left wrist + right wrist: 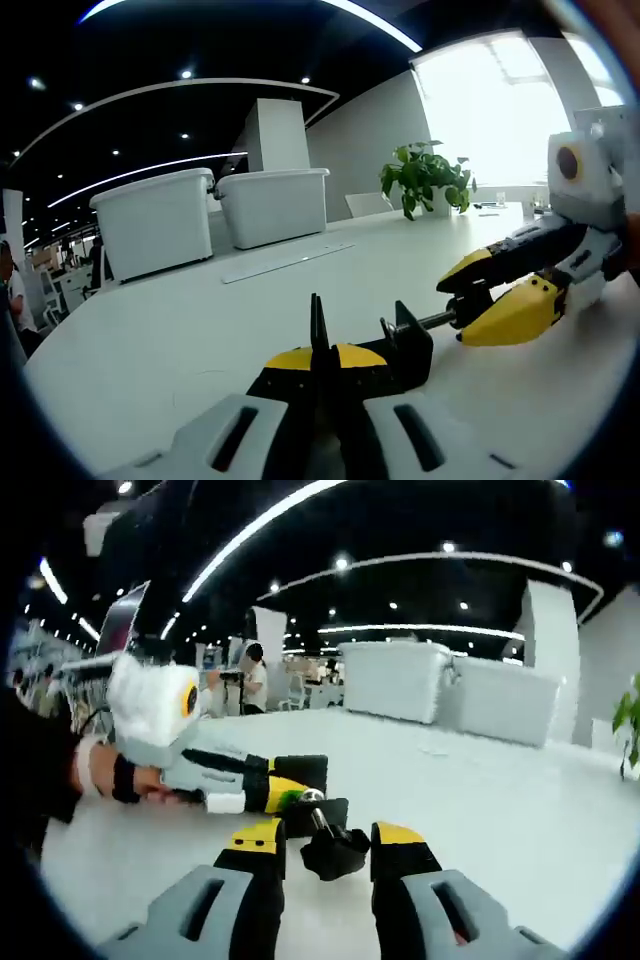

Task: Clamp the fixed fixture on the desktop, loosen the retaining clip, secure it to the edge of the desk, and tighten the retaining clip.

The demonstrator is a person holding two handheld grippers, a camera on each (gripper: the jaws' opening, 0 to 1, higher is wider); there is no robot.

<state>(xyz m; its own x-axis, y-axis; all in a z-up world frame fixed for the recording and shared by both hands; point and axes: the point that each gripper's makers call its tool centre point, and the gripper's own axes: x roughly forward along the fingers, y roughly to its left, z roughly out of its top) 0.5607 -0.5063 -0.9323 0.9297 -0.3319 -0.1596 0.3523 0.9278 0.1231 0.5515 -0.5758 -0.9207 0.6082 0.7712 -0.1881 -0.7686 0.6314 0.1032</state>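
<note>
Left gripper view — gripper [322, 352] clamping fixture [405, 352]

An open-plan office: long white desk [200, 330], curved ceiling light strips [260, 520], potted plant [425, 178], white storage bins [160, 222].

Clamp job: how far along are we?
Done: the left tool is shut on the black clamp, which sits on the white desk.
In hand: the right tool has its jaws at the end of the clamp's screw, apparently working the knob.
Left: the clamp is not on the desk edge yet, so mounting and tightening remain.
</note>
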